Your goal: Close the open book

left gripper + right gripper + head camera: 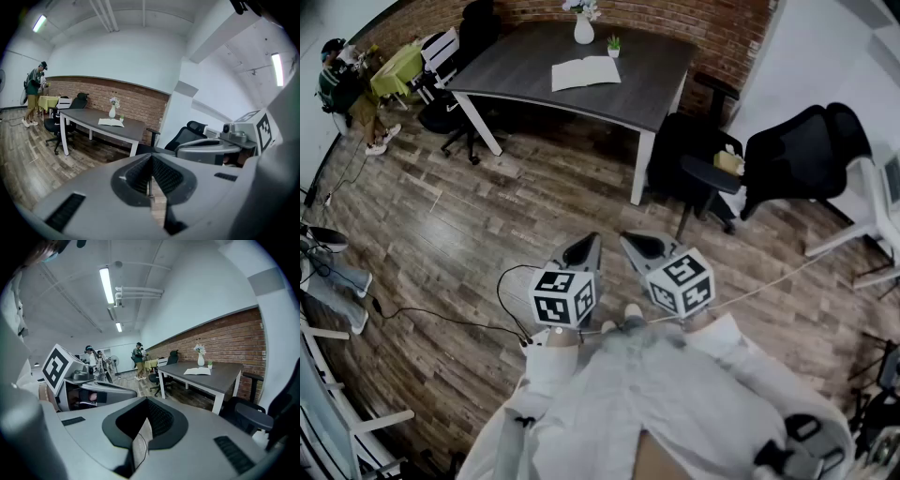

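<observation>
The left gripper (581, 251) is held close in front of the person's body, its jaws pressed together on nothing, probably because nothing is within reach yet. It points forward and slightly down toward the wooden floor (459, 225). The book (585, 72) lies open and flat on the grey table (525, 66) well across the room, near a white vase (583, 30). The right gripper (642, 246) sits just beside the left, tilted the same way, its jaws likewise together and empty.
</observation>
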Tool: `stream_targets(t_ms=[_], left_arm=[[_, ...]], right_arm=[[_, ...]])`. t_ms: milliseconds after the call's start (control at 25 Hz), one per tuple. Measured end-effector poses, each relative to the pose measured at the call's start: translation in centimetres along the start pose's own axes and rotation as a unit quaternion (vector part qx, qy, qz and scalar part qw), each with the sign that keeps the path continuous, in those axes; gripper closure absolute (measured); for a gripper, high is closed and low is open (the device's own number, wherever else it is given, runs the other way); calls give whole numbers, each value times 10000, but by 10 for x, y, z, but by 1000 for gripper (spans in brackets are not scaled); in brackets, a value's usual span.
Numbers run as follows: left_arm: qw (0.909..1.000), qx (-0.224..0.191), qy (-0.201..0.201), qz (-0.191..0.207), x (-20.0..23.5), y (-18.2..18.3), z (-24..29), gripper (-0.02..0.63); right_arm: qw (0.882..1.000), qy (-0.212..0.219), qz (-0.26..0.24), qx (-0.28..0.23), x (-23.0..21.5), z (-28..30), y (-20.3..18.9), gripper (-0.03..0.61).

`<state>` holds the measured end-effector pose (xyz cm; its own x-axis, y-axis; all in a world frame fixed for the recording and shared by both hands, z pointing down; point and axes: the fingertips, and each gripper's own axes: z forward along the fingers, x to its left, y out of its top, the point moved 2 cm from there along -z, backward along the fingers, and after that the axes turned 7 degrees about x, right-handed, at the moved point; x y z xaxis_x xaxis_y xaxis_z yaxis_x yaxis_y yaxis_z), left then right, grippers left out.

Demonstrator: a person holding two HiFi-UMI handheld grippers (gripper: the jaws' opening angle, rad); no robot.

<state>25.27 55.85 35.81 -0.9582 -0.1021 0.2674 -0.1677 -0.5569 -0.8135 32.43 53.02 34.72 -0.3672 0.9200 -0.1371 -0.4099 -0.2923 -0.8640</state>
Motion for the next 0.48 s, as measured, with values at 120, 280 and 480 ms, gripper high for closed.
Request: stream_targets(t_ms=[120, 280, 480], left_arm=[[10000, 23, -41, 13, 1, 0, 1, 607], [10000, -6, -79, 39, 5, 5, 3, 607], [9999, 7, -70, 124, 12, 7, 1, 609]], right_arm=[[10000, -21, 22, 5, 1, 1, 0, 572], [10000, -67, -22, -45, -2, 3, 4, 574], [9998, -156, -48, -126, 0, 9, 12, 574]])
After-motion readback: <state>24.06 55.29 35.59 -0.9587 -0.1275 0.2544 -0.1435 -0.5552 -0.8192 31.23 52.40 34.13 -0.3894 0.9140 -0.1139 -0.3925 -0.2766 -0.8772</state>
